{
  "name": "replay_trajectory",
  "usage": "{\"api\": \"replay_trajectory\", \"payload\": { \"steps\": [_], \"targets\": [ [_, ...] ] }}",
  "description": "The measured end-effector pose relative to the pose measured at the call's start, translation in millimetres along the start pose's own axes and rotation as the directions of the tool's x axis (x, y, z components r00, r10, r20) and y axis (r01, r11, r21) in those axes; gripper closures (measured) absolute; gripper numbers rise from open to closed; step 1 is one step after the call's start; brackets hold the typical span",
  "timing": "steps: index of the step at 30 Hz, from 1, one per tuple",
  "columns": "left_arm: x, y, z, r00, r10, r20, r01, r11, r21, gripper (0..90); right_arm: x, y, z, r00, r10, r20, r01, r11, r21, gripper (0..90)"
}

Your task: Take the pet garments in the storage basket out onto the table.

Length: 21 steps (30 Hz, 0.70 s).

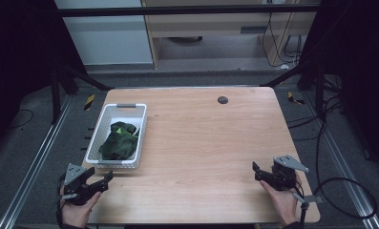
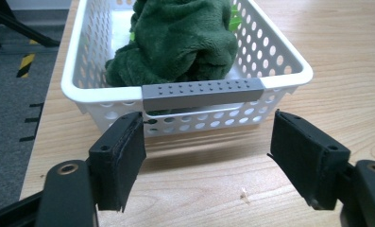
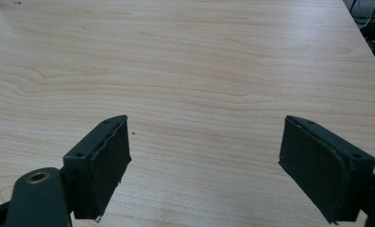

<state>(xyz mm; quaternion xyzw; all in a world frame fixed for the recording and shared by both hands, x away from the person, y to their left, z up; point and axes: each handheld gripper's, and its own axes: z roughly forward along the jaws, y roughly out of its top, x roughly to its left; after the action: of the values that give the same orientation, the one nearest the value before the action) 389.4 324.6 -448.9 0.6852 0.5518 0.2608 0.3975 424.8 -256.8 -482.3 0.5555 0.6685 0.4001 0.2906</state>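
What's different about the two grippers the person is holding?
The left gripper sits at the table's near left corner, close to the white basket holding a green cloth; the right gripper sits near the right edge with only bare wood ahead. The left gripper points at the basket's grey handle; the right gripper points across open table. Both are black, open and holding nothing.

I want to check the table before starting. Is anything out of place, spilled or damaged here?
Nothing serious stands out. The white basket sits upright near the table's left edge, with the green cloth bunched loosely inside, not folded. Both grippers, left and right, have open jaws. A tiny pale crumb lies on the wood before the basket.
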Motion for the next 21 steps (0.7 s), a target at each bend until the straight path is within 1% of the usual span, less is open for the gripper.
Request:
{"api": "replay_trajectory", "payload": {
  "steps": [4, 8, 9, 11, 14, 15, 21],
  "targets": [
    [-1.1, 2.6, -1.1, 1.0, 0.0, 0.004, 0.0, 1.0, -0.001, 25.2, 0.1, 0.0, 0.2, 1.0, 0.001, -0.001, -0.001, 1.0, 0.004, 16.2],
    [-0.3, 7.5, -5.4, 0.9999, -0.008, 0.008, 0.008, 0.9996, -0.025, 24.6, 0.0, 0.2, 1.0, 1.0, -0.006, 0.003, 0.006, 0.9999, 0.01, 15.9],
    [-0.2, 10.4, -7.2, 0.9998, -0.013, 0.013, 0.013, 0.9993, -0.034, 24.2, -0.1, 0.5, 1.8, 0.9999, -0.008, 0.008, 0.008, 0.9999, 0.011, 15.7],
    [-1.2, 13.6, -8.6, 0.9998, -0.014, 0.016, 0.014, 0.9991, -0.041, 23.9, -0.2, 1.1, 2.0, 1.0, 0.0, 0.005, 0.0, 0.9999, 0.015, 15.4],
    [-2.2, 20.0, -11.2, 0.9996, -0.016, 0.021, 0.017, 0.9984, -0.055, 23.4, -0.4, 2.5, 2.3, 1.0, -0.003, 0.005, 0.003, 0.9999, 0.012, 15.2],
    [-2.2, 20.0, -11.2, 0.9996, -0.016, 0.021, 0.017, 0.9984, -0.055, 23.3, 0.0, 2.9, 2.5, 1.0, -0.004, 0.006, 0.004, 0.9999, 0.011, 15.2],
    [-2.9, 34.5, -13.9, 0.9991, -0.019, 0.039, 0.021, 0.9975, -0.067, 22.4, 1.0, 5.1, 2.6, 1.0, -0.006, 0.003, 0.006, 0.9999, 0.011, 15.0]
  ]
}}
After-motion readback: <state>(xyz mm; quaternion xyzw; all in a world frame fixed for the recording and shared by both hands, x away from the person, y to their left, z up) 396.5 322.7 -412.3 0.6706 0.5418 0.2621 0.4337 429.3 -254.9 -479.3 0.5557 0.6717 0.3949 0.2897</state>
